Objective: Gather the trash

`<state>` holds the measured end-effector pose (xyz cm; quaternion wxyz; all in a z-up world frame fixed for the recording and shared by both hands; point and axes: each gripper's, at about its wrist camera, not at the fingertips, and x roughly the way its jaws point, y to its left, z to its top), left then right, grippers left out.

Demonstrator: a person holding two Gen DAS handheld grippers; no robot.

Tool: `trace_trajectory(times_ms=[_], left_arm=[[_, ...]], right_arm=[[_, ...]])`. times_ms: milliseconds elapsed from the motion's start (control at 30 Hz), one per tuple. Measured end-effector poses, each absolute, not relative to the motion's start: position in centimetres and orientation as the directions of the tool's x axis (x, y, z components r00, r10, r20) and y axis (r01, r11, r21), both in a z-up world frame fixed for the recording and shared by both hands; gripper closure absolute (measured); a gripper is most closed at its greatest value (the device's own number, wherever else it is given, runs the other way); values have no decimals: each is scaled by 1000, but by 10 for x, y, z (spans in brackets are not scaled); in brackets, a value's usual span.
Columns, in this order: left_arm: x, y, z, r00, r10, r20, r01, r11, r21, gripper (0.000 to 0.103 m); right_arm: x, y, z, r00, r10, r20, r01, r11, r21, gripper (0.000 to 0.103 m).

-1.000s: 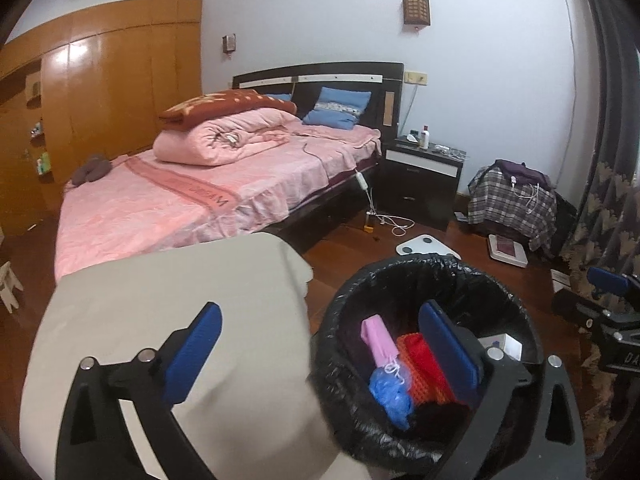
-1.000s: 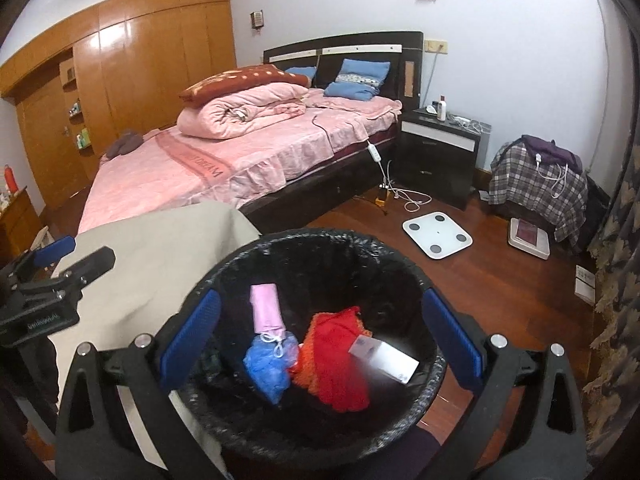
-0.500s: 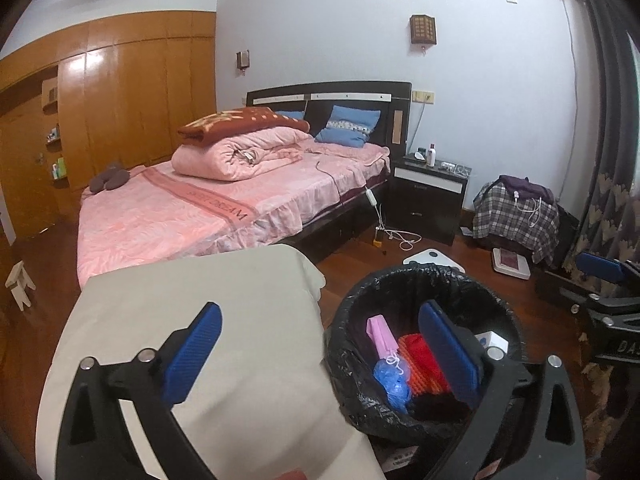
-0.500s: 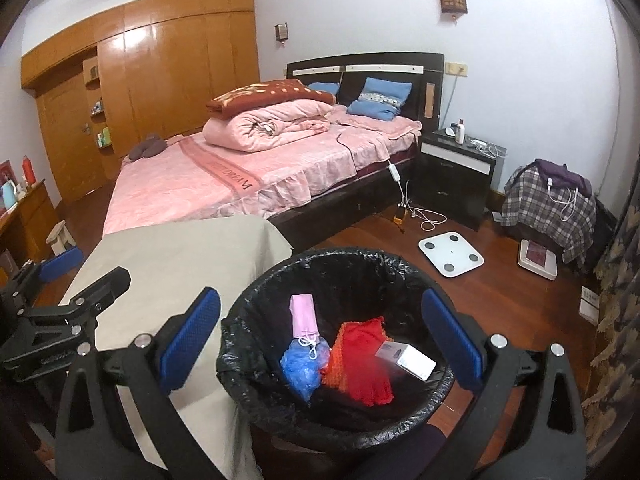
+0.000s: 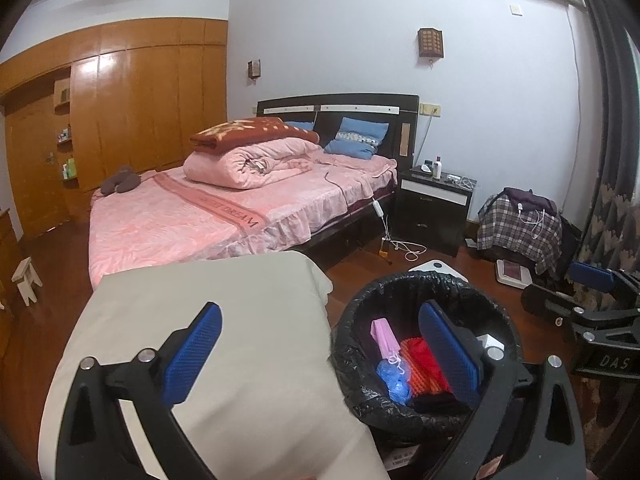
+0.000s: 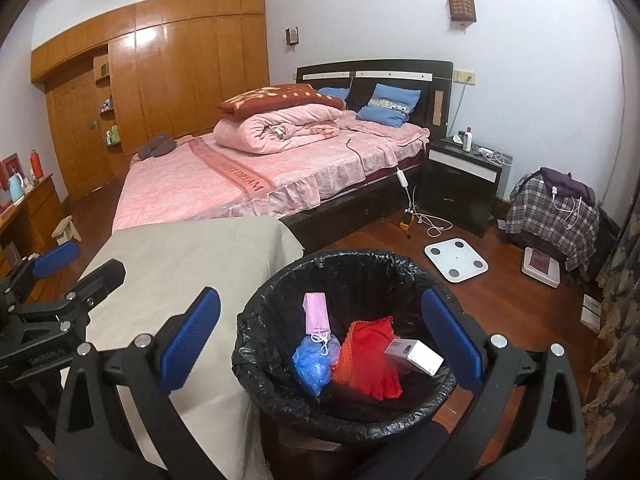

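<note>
A trash bin lined with a black bag [image 6: 280, 308] stands on the wood floor beside a table with a beige cloth [image 6: 192, 264]. Inside lie a pink mask [image 6: 316, 312], a blue crumpled bag [image 6: 310, 364], a red-orange net [image 6: 370, 356] and a small white box [image 6: 416, 356]. The bin also shows in the left wrist view [image 5: 360, 344]. My right gripper [image 6: 320, 340] is open and empty, raised above the bin. My left gripper [image 5: 320, 348] is open and empty, above the table edge and the bin.
A bed with pink bedding [image 6: 240, 176] stands behind the table. A black nightstand [image 6: 460, 184], a white scale [image 6: 456, 260] and cables lie on the floor to the right. A plaid-covered seat [image 6: 556, 212] and a curtain [image 6: 616, 320] are at the far right.
Both grippers have risen and pulled back from the bin, so it looks smaller and lower. Both stayed open. The white box has settled inside the bin.
</note>
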<state>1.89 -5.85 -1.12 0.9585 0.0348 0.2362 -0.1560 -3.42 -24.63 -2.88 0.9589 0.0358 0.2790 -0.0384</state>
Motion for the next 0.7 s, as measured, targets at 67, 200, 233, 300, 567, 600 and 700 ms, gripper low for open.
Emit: trace_trajectory(times_ms=[67,200,233,300,567,600,700], left_arm=[[16,-58,-11,842,-282,-460,315,949,-5,6],[12,-57,-10,846,-279,-455,312,950,-3,6],[13,-56,-9,846,-279,-454,312,950,-3,6],[12,-55,-9,848,-278,-451,309,951,-5,6],[10,-55,-8,849,-277,-449,308,951,-4,6],[10,-55,-8,849,-277,-450,307,952,-6,6],[10,-54,-8,849,-275,-451,305,952,-8,6]], right_arm=[[-35,-245,-29,841,-53,-538,92,995,46,5],[-36,-242,-29,842,-51,-537,88,995,44,5],[-36,-242,-29,842,-51,-537,88,995,44,5],[-36,-242,-29,842,-51,-537,88,995,43,5],[-37,-241,-29,842,-53,-537,89,995,42,5],[-37,-241,-29,842,-52,-538,89,995,43,5],[-37,-242,-29,842,-52,-537,89,995,43,5]])
